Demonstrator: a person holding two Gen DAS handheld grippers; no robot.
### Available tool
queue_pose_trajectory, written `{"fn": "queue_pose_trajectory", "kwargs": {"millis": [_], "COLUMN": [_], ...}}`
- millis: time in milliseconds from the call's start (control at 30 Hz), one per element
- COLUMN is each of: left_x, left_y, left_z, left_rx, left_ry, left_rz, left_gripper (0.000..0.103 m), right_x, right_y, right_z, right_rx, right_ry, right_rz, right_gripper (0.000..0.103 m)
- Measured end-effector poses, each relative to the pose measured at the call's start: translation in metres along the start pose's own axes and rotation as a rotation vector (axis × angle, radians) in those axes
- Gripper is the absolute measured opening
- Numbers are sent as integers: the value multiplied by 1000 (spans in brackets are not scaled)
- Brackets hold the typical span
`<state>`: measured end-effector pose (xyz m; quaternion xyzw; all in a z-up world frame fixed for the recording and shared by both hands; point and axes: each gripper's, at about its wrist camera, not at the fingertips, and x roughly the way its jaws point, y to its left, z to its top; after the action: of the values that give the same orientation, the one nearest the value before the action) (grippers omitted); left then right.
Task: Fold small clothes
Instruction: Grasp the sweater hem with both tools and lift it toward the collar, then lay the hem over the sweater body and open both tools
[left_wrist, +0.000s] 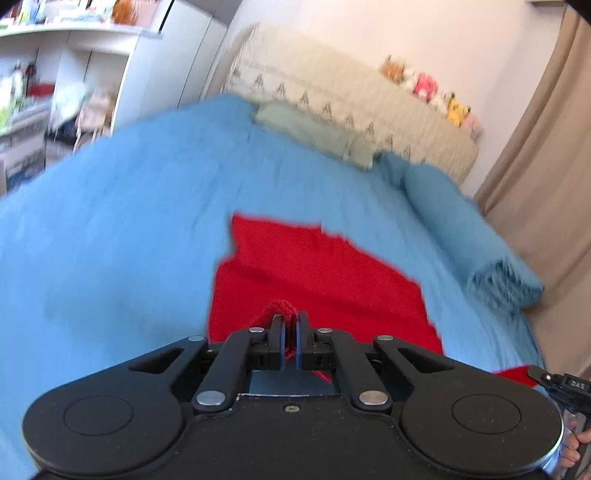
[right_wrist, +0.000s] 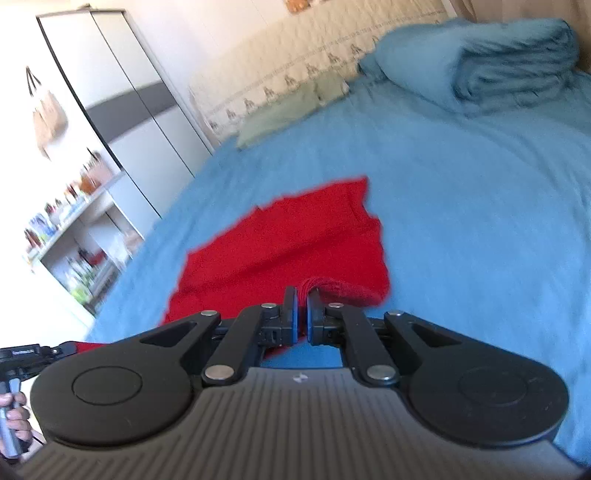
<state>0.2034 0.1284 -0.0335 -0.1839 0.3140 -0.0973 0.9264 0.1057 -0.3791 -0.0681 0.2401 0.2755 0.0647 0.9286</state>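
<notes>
A red knitted garment lies spread on the blue bed cover; it also shows in the right wrist view. My left gripper is shut on a bunched near edge of the red garment. My right gripper is shut on another near edge of the same garment, where the knit folds over the pads. The right gripper's tip shows at the lower right of the left wrist view, and the left gripper's tip at the lower left of the right wrist view.
A folded blue blanket lies on the bed's right side, also in the right wrist view. A pale green pillow rests against the beige headboard. White shelves and a wardrobe stand left. A curtain hangs right.
</notes>
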Motion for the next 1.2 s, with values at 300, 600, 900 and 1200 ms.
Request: {"fn": "queue_pose_trajectory", "kwargs": {"millis": [300,600,900,1200], "left_x": [98,247,344,384], "left_y": [-27,-19,8,18], "left_z": [105,149,125,133], "left_rx": [1,37,15,-38], "left_ry": [-114,-94,-10,22], "left_rz": [11,130,229,263], "left_gripper": [4,4,4,15], "right_x": [78,239,369,429], "right_y": [15,1,-41,-65], "right_z": [118,195,169,175], "right_rx": [8,18,41,87], "right_ry": [-96,-61,26,72], "right_rz": [72,-4,-123,-178], "right_gripper": [20,20,20,23]}}
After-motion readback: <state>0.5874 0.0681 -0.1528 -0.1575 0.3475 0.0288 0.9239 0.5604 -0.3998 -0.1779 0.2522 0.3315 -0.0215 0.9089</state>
